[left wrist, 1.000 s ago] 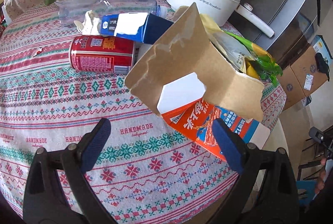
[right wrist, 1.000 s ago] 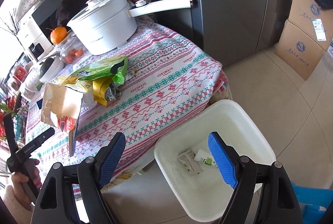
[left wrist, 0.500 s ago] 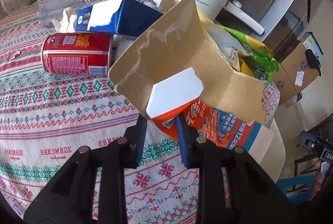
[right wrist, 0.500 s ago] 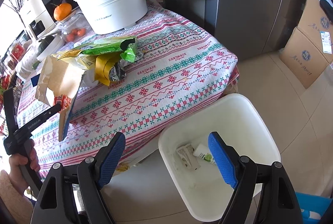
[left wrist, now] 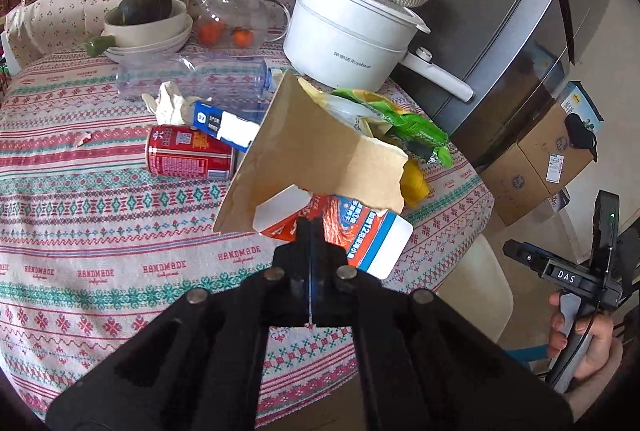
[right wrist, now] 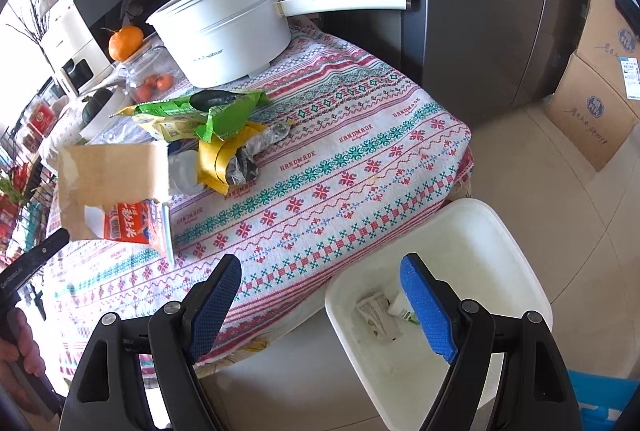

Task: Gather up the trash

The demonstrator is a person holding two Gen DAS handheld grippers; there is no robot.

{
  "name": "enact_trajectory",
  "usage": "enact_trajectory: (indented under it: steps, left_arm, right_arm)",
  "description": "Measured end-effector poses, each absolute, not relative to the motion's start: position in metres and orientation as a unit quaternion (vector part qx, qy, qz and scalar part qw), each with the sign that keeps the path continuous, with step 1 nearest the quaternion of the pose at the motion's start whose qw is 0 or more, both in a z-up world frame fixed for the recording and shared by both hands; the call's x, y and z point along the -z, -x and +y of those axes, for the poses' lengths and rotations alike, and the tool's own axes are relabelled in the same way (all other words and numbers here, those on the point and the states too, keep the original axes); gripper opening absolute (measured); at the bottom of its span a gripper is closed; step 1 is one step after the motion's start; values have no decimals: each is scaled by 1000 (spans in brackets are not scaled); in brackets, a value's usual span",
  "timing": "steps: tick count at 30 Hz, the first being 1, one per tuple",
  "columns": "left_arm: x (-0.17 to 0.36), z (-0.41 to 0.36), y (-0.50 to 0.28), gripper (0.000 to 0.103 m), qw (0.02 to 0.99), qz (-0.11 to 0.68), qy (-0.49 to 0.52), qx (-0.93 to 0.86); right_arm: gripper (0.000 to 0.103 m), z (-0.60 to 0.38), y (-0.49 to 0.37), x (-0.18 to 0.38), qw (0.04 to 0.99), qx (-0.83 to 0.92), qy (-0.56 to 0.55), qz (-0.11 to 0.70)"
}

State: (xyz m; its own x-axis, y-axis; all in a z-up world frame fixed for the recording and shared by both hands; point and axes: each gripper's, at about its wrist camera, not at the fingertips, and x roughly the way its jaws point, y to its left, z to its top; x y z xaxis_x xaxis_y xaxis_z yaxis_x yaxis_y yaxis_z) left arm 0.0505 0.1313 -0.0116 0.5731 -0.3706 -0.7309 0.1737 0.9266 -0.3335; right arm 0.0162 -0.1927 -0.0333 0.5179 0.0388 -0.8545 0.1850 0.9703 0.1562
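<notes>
Since the earlier frame, the left gripper [left wrist: 310, 231] has closed its jaws onto the torn cardboard box [left wrist: 320, 159] and raised it off the patterned tablecloth [left wrist: 100, 223], so the table's clutter now sits lower and farther from the fingers than before. Its two fingers are pressed together on the orange printed edge of the box, whose brown flap stands up just beyond the fingertips. Left of and beyond that grip, a red can [left wrist: 188, 153] lies on its side, with a blue carton [left wrist: 224, 123] and a crumpled tissue [left wrist: 168, 105] just behind it. Farther ahead of the fingers stands a white pot [left wrist: 352, 47], and to the right of the box lie green and yellow wrappers [left wrist: 400, 123]. In the right wrist view, the right gripper [right wrist: 320, 303] holds its blue fingers [right wrist: 212, 303] wide apart with nothing between them; they hang over the table's edge and a white bin [right wrist: 480, 231], which stands on the floor beside the table, under the right finger, holding a few scraps.
</notes>
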Motion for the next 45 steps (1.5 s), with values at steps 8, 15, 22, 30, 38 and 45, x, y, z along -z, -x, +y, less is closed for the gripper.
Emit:
enact_trajectory:
  steps: [8, 15, 22, 30, 38, 45]
  left_arm:
    - [30, 174, -74, 71, 882, 443, 117, 109]
    - [61, 166, -106, 70, 871, 450, 119, 157]
    - [64, 139, -112, 11, 871, 443, 112, 182]
    - [17, 135, -89, 1, 884, 424, 80, 179]
    - [-18, 169, -63, 1, 893, 414, 101, 147]
    - [-40, 186, -56, 1, 913, 382, 85, 111]
  right_arm:
    - [83, -184, -30, 30, 868, 35, -127, 478]
    - [83, -176, -40, 39, 862, 31, -129, 489]
    - [83, -172, -42, 41, 863, 31, -118, 490]
    - [83, -177, -53, 19, 877, 8, -141, 459]
    - [83, -150, -90, -5, 892, -43, -130, 432]
    - [78, -122, -108, -5, 903, -62, -98, 414]
